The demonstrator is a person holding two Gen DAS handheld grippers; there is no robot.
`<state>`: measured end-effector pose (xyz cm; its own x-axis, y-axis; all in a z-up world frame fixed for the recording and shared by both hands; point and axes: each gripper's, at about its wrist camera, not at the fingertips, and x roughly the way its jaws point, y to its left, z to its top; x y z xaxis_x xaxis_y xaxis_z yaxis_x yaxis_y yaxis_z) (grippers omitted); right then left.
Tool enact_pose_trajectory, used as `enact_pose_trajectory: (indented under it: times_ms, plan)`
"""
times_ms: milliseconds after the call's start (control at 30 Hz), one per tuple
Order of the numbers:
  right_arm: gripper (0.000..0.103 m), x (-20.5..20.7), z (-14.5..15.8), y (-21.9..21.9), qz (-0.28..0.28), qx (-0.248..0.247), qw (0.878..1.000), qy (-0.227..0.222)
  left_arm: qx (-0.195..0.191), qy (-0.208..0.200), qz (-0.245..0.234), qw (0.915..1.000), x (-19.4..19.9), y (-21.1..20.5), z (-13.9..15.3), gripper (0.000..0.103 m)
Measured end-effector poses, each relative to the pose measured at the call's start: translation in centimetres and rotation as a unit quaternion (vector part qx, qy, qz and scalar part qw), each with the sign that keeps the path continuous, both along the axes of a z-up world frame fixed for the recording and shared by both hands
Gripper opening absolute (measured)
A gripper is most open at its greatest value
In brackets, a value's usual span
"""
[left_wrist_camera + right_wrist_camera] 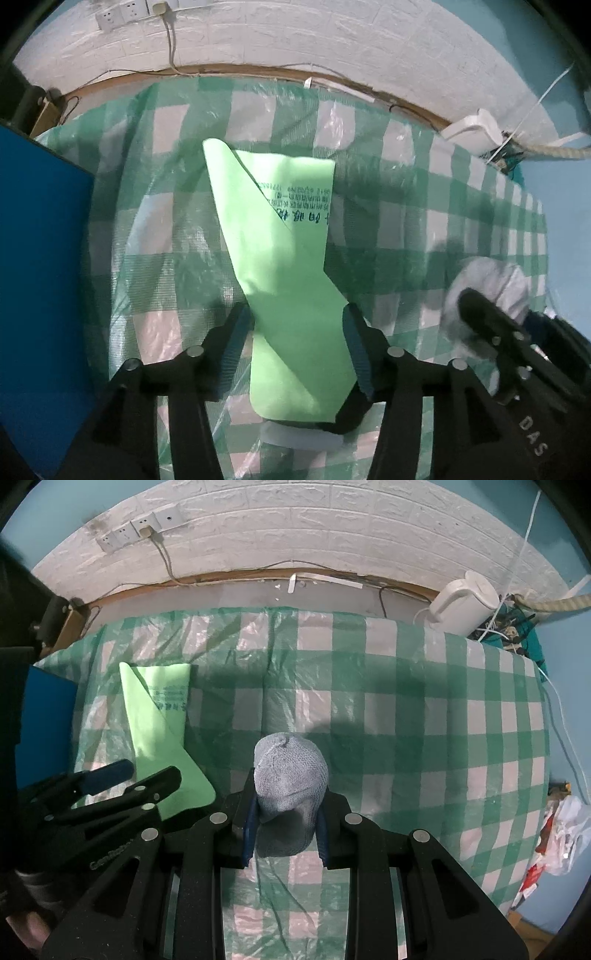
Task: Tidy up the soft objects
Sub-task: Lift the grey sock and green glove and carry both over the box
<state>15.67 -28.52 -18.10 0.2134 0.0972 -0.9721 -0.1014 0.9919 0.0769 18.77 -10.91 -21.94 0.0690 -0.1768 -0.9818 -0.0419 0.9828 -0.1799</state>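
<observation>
A light green soft bag (284, 266) with dark print lies flat on the green checked tablecloth (406, 206). My left gripper (295, 325) is open, its fingers on either side of the bag's near end. In the right wrist view the bag (159, 720) lies at the left with the left gripper (125, 775) over its near corner. My right gripper (286, 812) is shut on a rolled grey knitted sock (290, 779), holding it just above the cloth. The sock shows blurred in the left wrist view (487, 291).
A blue panel (40, 266) stands at the table's left edge. A white kettle (461, 602) and tangled cables (509, 627) sit at the back right corner. A white brick wall with sockets (140, 531) runs behind. A plastic bag (561, 830) lies off the table's right.
</observation>
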Motion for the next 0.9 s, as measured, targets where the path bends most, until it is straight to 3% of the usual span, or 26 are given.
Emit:
enact_pose_trajectory:
  times_ms: [200,400,567,733,900]
  plan:
    - [0.024,-0.1,-0.3,0.2,0.005,0.004,1.0,0.001,0.005,0.014,0.0,0.9999,0.4,-1.0,-0.9,0.074]
    - [0.025,-0.2,-0.2,0.1,0.002,0.004,1.0,-0.001,0.014,0.032,0.0,0.9994,0.6,-1.9,-1.2,0.074]
    - [0.025,-0.4,-0.3,-0.5,-0.004,0.006,1.0,0.0,0.036,0.021,0.002,0.9991,0.0,-2.4,-1.2,0.054]
    - [0.025,-0.5,0.0,-1.0,-0.013,0.01,1.0,0.0,0.039,0.022,-0.011,0.999,-0.9,-2.8,-1.3,0.019]
    - [0.025,-0.9,0.3,-0.8,-0.01,0.013,1.0,-0.004,0.039,0.018,-0.016,0.999,-1.6,-3.2,-1.1,0.008]
